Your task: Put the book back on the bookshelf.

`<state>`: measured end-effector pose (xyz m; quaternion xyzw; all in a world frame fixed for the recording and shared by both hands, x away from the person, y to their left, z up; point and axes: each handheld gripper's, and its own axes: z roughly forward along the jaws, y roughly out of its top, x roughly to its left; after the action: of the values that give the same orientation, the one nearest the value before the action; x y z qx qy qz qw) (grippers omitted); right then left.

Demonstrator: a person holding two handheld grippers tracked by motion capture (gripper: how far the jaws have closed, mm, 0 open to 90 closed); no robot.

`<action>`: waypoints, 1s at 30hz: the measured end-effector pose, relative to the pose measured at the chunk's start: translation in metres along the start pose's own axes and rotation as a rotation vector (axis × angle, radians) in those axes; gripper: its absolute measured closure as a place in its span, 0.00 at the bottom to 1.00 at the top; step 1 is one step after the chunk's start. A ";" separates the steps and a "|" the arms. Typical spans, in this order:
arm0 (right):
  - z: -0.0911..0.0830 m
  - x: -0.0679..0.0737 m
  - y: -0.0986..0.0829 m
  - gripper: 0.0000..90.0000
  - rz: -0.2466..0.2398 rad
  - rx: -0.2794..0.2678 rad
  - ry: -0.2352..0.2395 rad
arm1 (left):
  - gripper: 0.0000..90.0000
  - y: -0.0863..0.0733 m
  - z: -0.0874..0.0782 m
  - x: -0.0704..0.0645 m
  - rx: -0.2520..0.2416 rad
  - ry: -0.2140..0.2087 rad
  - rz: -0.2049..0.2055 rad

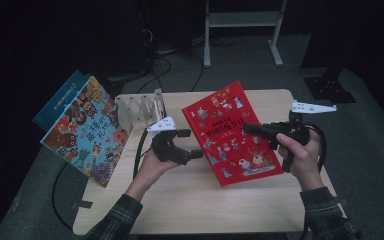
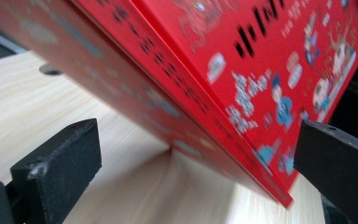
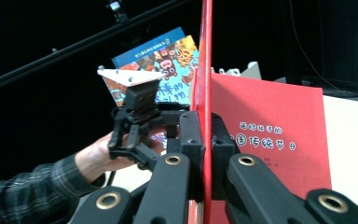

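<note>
The red illustrated hardcover book (image 1: 231, 134) is held tilted above the light wooden table (image 1: 190, 200), clenched by the right claw (image 1: 250, 129). The released left claw (image 1: 190, 143) is best closed squarely over the spine edge.

Dim light is falling from above onto the desk (image 1: 190, 200), while the room around it is sinking into black. In the left gripper view the red book (image 2: 242, 70) is blurring heavily, its print smearing. Soft shadow is lying beneath it. The right gripper view is staying sharper, with no glare.
</note>
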<state>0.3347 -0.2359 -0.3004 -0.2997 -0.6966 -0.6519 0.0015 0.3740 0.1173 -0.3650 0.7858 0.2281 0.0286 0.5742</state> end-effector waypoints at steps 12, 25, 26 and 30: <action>0.001 0.004 0.000 0.97 -0.009 -0.003 0.030 | 0.00 0.018 -0.001 0.002 -0.019 -0.013 0.033; 0.003 0.000 -0.004 0.97 0.000 -0.003 0.038 | 0.00 0.026 -0.004 -0.001 0.028 -0.018 0.030; 0.004 0.000 -0.005 0.97 0.001 -0.005 0.035 | 0.00 0.027 -0.005 -0.002 0.028 -0.018 0.032; 0.003 -0.001 -0.006 0.97 0.006 -0.012 0.040 | 0.01 0.030 -0.006 -0.003 0.010 -0.035 0.024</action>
<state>0.3338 -0.2335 -0.3070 -0.2889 -0.6915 -0.6618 0.0157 0.3796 0.1147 -0.3348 0.7916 0.2086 0.0209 0.5739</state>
